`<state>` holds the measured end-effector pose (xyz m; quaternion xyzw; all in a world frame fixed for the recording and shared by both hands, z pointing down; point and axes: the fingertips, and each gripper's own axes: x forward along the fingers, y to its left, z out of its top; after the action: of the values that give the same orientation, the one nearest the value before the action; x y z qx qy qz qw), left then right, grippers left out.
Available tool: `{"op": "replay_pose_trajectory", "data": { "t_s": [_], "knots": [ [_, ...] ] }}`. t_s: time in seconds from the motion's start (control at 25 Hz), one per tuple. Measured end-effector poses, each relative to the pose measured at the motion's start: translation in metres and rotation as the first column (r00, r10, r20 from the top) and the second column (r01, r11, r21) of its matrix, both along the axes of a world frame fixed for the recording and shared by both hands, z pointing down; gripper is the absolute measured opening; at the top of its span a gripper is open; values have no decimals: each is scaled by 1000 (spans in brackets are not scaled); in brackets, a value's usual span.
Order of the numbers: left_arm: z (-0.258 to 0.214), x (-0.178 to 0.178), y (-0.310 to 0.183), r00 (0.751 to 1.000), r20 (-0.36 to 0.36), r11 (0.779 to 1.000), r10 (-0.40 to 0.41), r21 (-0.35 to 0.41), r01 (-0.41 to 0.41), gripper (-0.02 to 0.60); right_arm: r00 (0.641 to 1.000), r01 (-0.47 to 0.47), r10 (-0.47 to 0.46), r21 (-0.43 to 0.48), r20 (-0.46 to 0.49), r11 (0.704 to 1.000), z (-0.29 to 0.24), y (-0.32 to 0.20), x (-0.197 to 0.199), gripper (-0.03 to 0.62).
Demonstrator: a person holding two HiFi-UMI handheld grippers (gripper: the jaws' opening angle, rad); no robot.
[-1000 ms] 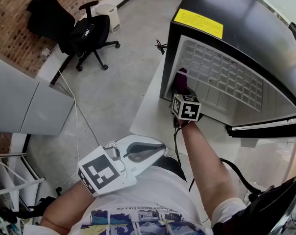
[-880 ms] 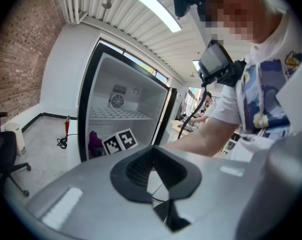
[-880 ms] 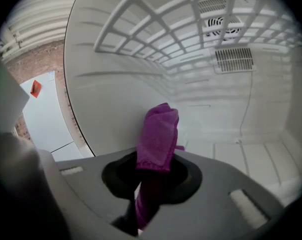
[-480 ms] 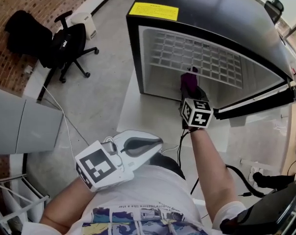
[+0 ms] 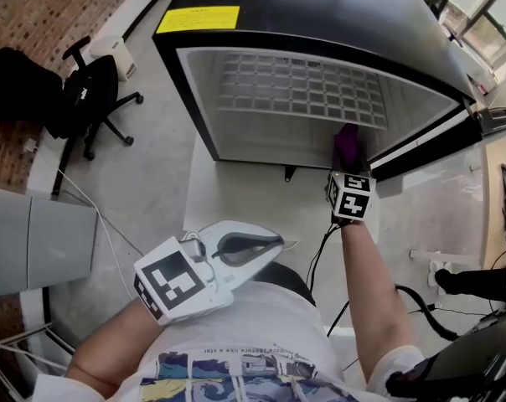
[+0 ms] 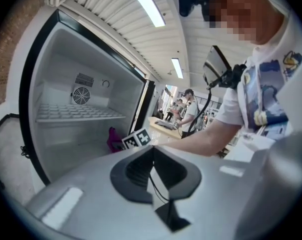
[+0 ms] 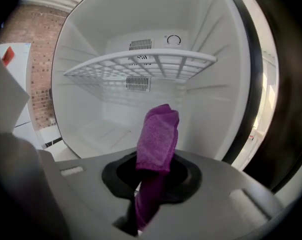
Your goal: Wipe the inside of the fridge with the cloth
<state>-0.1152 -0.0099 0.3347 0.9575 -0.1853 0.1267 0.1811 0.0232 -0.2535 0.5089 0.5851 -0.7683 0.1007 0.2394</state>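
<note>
Purple cloth (image 7: 158, 134) pinched by right gripper (image 7: 150, 181) fingers at fridge (image 7: 91, 109) opening; left gripper (image 6: 152, 156) fingers pressed together

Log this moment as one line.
right gripper: shut on purple cloth, low in the open fridge, near its right wall | left gripper: shut, empty, near the body

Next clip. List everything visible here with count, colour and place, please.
fridge: one, black outside, white inside, open, ahead of the person.
wire shelf: one, white, across the fridge interior.
label: one, yellow, on the fridge top.
cloth: one, purple, at the fridge opening.
office chair: one, black, on the floor left of the fridge.
left gripper: one, white, shut and empty, near the torso.
right gripper: one, shut on the cloth, at the fridge.
</note>
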Motion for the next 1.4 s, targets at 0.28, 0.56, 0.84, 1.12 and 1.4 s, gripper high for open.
{"op": "replay_pose_trajectory", "data": {
  "t_s": [0.28, 0.56, 0.84, 1.12, 1.4],
  "knots": [
    [4, -9, -1, 999, 25, 999, -30, -27, 30, 5, 1000, -6, 7, -91, 7, 996, 41, 7, -15, 57],
    [5, -25, 1, 996, 26, 995, -90, -39, 91, 5, 997, 71, -66, -121, 42, 990, 57, 14, -60, 57],
    [9, -45, 11, 991, 26, 992, -128, -15, 128, 5, 986, 145, -133, -130, 99, 981, 57, 22, -119, 57],
    [8, -66, 20, 979, 25, 979, -201, -12, 202, 5, 959, 259, -237, -146, 154, 955, 59, 33, -184, 57],
    [6, -88, 36, 960, 30, 960, -278, -30, 279, 5, 919, 360, -322, -149, 229, 921, 55, 49, -239, 57]
  ]
}}
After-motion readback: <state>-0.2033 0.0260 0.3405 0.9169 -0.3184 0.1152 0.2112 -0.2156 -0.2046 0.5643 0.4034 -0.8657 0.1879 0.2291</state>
